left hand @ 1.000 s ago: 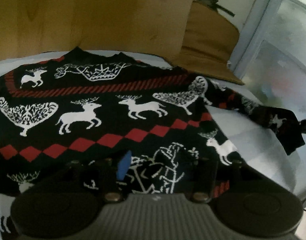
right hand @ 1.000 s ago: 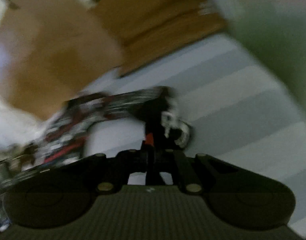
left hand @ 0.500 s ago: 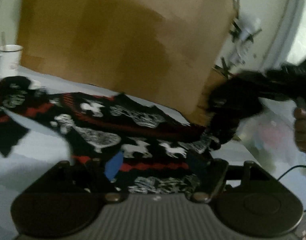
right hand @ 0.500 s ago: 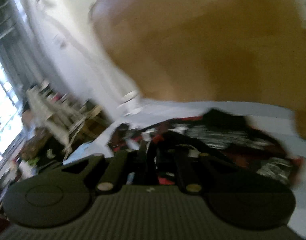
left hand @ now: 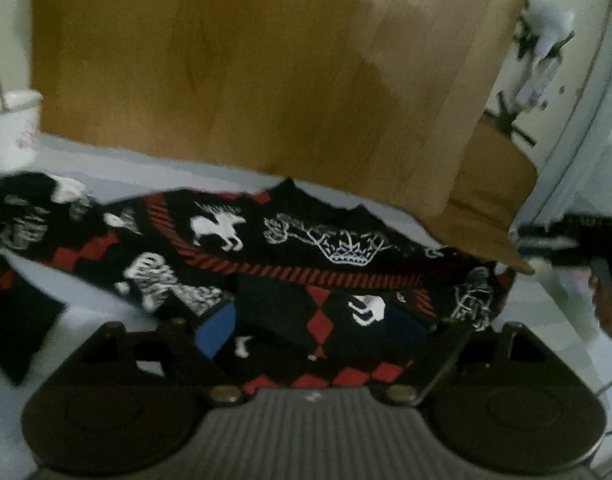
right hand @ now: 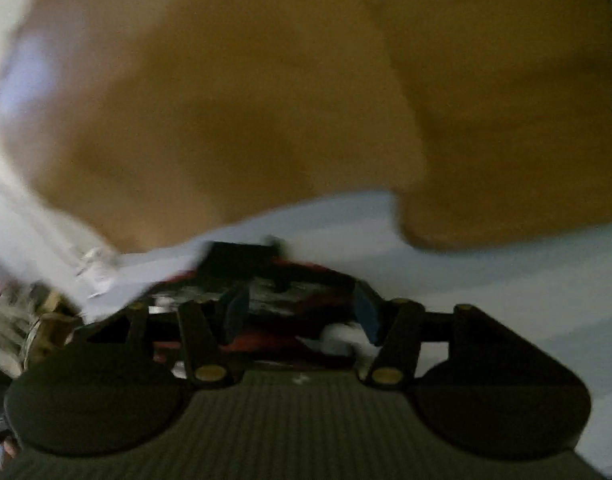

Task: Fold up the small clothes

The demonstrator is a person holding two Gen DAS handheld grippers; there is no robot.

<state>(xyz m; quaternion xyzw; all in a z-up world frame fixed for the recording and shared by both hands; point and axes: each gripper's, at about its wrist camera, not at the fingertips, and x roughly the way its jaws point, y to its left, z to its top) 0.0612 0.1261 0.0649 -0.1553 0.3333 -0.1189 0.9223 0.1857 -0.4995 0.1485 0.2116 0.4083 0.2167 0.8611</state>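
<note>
A small black sweater (left hand: pixel 289 248) with white reindeer and red diamond bands lies on the pale bed surface (left hand: pixel 85 312). Its right sleeve is folded in over the body; its left sleeve (left hand: pixel 29 240) stretches out to the left. My left gripper (left hand: pixel 310 328) is open, its blue-padded fingers (left hand: pixel 215 330) low over the sweater's lower part. In the blurred right wrist view my right gripper (right hand: pixel 299 312) is open over the sweater (right hand: pixel 273 292), with cloth lying between its spread fingers. The right gripper also shows at the right edge of the left wrist view (left hand: pixel 578 244).
A large brown board (left hand: pixel 265 72) leans behind the sweater, with a second brown panel (left hand: pixel 490 200) to its right. A white cup (left hand: pixel 13 128) stands at far left. A white door frame (left hand: pixel 578 120) is at right.
The right gripper carried the right sleeve in over the sweater's body and opened, letting the sleeve go. The left gripper's view swung lower and stays open over the hem.
</note>
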